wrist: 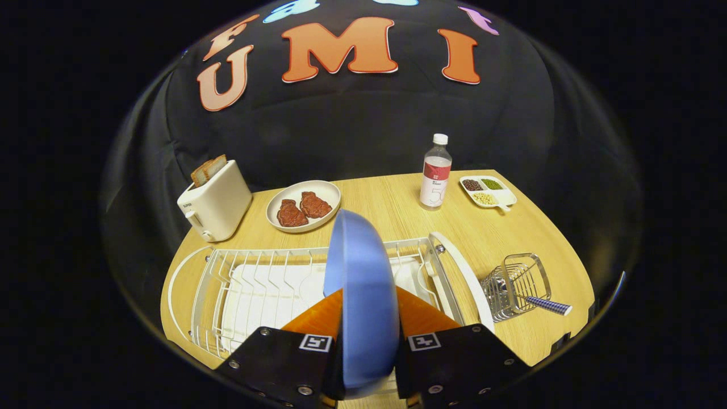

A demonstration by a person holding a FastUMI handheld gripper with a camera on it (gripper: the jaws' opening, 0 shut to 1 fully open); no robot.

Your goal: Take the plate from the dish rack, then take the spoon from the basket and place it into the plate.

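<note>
I see the light wooden table (511, 238) spanning the scene, and on its near left side the white wire dish rack (250, 284) sitting over a white drip tray, with a curved white handle at each end. My gripper (369, 315) is pinching the round blue plate (360, 284): both fingers (318, 318) press on its two faces, spread only as far as the plate's thickness. The plate stands on edge between them, upright with a slight tilt, its upper rim reaching above the far rail of the rack. I cannot tell whether its lower edge touches the rack. The gripper looks down and forward over the rack's right half.

At the far left stands a white toaster (214, 203) with slices of toast (208, 169) sticking out of its slots. Just right of it is a round cream plate (304, 205) holding two brown pieces of meat (303, 210). Further right, at the far edge, a clear plastic bottle (435, 172) with a white cap and red label stands upright. Beyond that lies a small white divided dish (488, 191) with dark, green and pale beans in separate compartments.

On the near right, just beside the rack, sits the silver wire basket (514, 285). The spoon (542, 304) lies in it, its blue patterned handle poking out toward the right.
</note>
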